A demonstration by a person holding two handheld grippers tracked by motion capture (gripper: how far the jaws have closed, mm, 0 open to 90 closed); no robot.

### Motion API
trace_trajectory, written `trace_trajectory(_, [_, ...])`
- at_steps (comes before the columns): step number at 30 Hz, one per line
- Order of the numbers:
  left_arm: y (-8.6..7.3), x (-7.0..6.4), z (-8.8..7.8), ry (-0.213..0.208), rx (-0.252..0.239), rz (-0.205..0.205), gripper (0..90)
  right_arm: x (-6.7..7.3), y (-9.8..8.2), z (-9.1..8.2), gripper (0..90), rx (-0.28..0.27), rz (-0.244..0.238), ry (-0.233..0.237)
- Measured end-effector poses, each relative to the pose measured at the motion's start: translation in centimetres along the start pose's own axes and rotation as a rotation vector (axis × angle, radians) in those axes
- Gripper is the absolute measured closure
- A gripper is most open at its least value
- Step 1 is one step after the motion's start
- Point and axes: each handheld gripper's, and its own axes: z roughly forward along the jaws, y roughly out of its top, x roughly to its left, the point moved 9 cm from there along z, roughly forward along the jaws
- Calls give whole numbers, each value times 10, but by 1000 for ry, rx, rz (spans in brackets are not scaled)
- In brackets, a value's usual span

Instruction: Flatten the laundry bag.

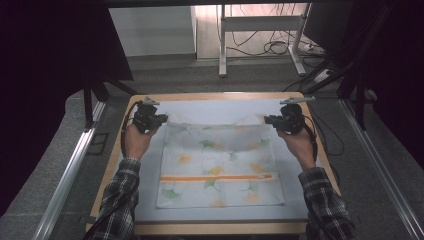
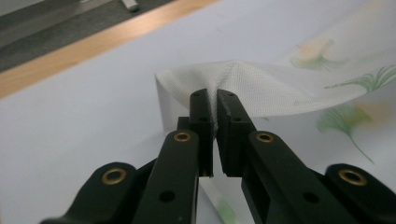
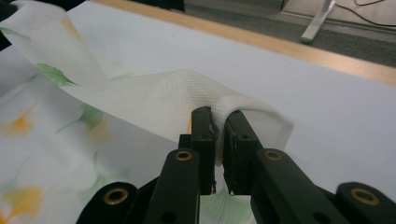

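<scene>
A white cloth (image 1: 220, 170) printed with green and orange leaves and one orange stripe lies on a pale mat (image 1: 220, 107). Its far edge is raised off the mat between the two grippers. My left gripper (image 1: 162, 119) is shut on the cloth's far left corner. In the left gripper view the jaws (image 2: 214, 95) pinch a peak of the white fabric (image 2: 261, 84). My right gripper (image 1: 267, 120) is shut on the far right corner. The right gripper view has the fabric (image 3: 140, 98) folded over and clamped between the jaws (image 3: 219, 114).
The mat covers a wooden table (image 1: 220, 95) whose bare rim shows at the far side. Metal rails (image 1: 70, 170) run along both sides of the table. Beyond it stand white desk legs (image 1: 222, 45) with cables (image 1: 275, 47) on the floor.
</scene>
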Motion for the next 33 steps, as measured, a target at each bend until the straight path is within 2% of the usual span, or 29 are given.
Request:
trace_trajectory(2, [9,4,7,8,-4,-19,857,-8,10,8,831,0,7,-21])
trace_trajectory(5, [18,12,17,38,2,-25,856,-18,24,19,828,-5,22,-45])
trace_trajectory(7, [23,19,24,70,8,-36,842,-25,33,28,808,-14,34,-69])
trace_trajectory(8, [24,25,27,108,23,-45,819,-29,37,31,784,-20,37,-81])
trace_trajectory(10, [25,36,28,181,37,-61,697,-38,45,39,738,-35,45,-125])
trace_trajectory(12, [26,42,24,217,30,-65,594,-46,48,47,684,-42,56,-159])
trace_trajectory(13, [26,43,22,219,19,-64,527,-50,48,52,656,-33,61,-177])
trace_trajectory(15, [25,43,15,210,-2,-50,425,-53,48,57,599,-31,62,-197])
trace_trajectory(19, [13,36,10,138,-18,-32,310,-51,45,55,551,-24,42,-206])
trace_trajectory(23, [-8,25,10,80,-1,4,265,-48,42,46,503,-15,27,-192])
trace_trajectory(26, [-24,11,12,14,8,26,235,-48,35,39,478,4,23,-174])
trace_trajectory(31, [-51,-10,16,-53,36,76,194,-43,11,31,454,28,7,-137])
trace_trajectory(33, [-62,-17,18,-81,40,74,188,-39,-1,30,433,40,-1,-110])
